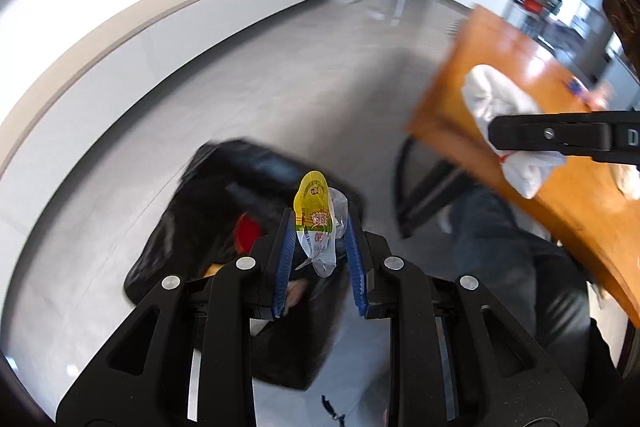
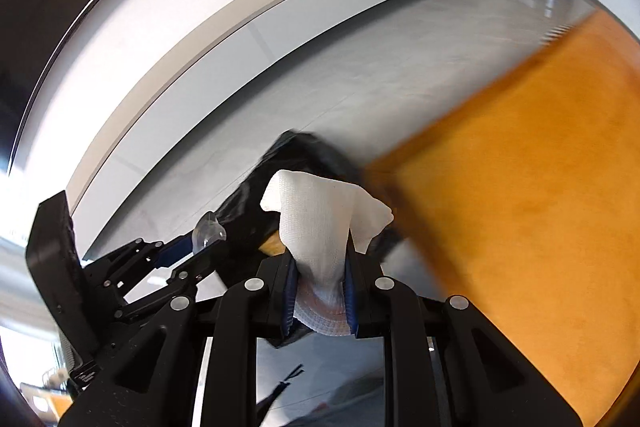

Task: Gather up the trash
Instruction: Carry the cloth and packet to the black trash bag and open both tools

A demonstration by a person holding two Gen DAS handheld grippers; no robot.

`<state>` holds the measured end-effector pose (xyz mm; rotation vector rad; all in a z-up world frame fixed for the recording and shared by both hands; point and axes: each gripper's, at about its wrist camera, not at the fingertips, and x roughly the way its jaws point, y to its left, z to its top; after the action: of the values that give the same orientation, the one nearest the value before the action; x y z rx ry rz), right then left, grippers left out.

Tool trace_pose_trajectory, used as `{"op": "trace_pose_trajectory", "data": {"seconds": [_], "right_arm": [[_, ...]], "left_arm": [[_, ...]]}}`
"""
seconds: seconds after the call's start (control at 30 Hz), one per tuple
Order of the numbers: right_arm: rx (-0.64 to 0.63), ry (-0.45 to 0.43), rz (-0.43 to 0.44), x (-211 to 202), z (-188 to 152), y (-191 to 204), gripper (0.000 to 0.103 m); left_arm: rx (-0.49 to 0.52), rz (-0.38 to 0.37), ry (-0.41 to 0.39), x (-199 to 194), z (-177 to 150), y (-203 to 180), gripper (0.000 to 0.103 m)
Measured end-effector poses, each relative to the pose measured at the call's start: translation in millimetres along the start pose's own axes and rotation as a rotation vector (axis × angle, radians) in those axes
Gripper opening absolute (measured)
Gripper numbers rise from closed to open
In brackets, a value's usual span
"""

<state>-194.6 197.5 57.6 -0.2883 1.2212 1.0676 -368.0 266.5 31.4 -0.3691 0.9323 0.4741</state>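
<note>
Yellow-and-clear snack wrapper [image 1: 316,223] loose between the parted blue fingers [image 1: 285,259] of the left gripper [image 1: 318,227], above the black trash bag [image 1: 224,195] on the floor, white tissue wad [image 2: 324,223] pinched in the right gripper [image 2: 321,259], orange desk [image 2: 540,207] at three o'clock.

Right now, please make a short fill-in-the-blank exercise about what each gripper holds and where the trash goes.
1. The left gripper is above a ____ trash bag.
2. The wrapper between its fingers has a ____ top.
3. The right gripper is shut on a ____ paper towel.
4. The table beside it is ____.

Missing words: black; yellow; white; orange
</note>
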Motion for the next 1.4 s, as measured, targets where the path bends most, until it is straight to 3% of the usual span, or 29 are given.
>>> {"op": "trace_pose_trajectory", "data": {"seconds": [0.1,0.13,0.17,0.2,0.23,0.43,0.6,0.73,1.03,1.4], "right_arm": [[-0.029,0.025,0.017,25,7,27,0.022],[-0.04,0.036,0.024,35,11,35,0.029],[-0.052,0.051,0.033,45,16,44,0.046],[-0.048,0.057,0.015,52,17,51,0.056],[-0.038,0.054,-0.004,56,18,54,0.064],[-0.046,0.057,0.011,57,13,59,0.064],[-0.018,0.045,0.036,44,11,46,0.064],[0.002,0.028,0.037,35,15,34,0.067],[0.081,-0.068,0.0,-23,2,-28,0.072],[0.286,-0.182,-0.151,-109,-18,-168,0.072]], "left_arm": [[-0.092,0.05,0.014,3,-12,36,0.025],[-0.112,0.058,0.019,3,-14,44,0.032],[-0.136,0.064,0.024,2,-16,50,0.041],[-0.164,0.07,0.024,1,-16,55,0.081],[-0.203,0.097,0.025,0,-17,61,0.097],[-0.22,0.146,0.0,-1,-15,77,0.097],[-0.222,0.121,0.0,-1,-16,72,0.097],[-0.164,0.109,-0.006,-9,-12,56,0.097],[-0.013,0.011,-0.029,-12,24,-23,0.097],[0.201,-0.125,-0.002,17,73,-156,0.097]]}}
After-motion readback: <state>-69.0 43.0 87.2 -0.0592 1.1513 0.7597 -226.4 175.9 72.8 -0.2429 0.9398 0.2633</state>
